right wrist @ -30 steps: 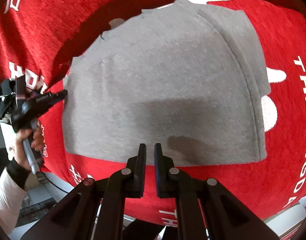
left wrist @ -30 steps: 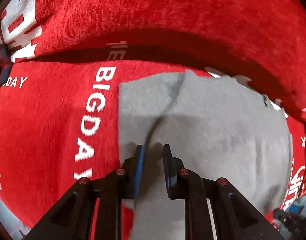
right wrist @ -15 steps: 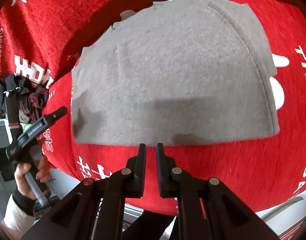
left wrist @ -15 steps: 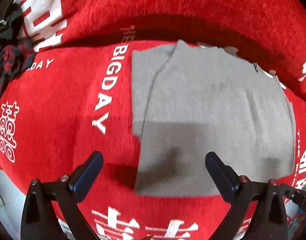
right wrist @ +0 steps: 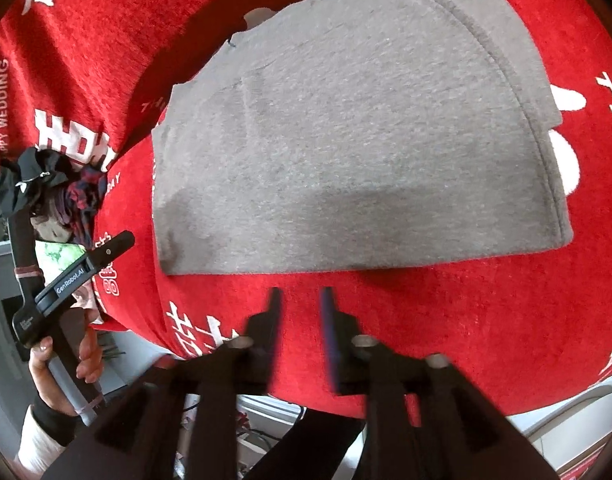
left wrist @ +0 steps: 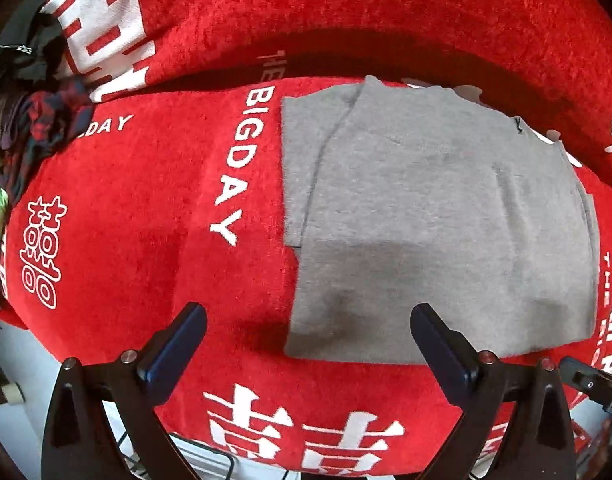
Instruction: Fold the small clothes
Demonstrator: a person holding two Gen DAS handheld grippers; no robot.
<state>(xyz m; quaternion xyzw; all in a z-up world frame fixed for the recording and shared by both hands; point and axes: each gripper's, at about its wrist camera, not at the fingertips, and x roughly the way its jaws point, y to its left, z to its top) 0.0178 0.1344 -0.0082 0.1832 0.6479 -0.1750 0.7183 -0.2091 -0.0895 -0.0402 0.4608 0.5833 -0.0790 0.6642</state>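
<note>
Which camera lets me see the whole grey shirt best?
The left wrist view shows the folded grey shirt best: all four edges lie in frame, seen from almost straight above. The right wrist view shows it bigger but slanted, its far edge touching the top of the picture.

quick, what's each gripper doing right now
Left gripper: wide open, holding nothing, above the grey garment.
Right gripper: jaws opening, nothing between them.

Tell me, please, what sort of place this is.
Probably a home room: a red plush wedding-print cover draped over something padded, a folded grey knit garment on it, and a heap of dark clothes beside it.
</note>
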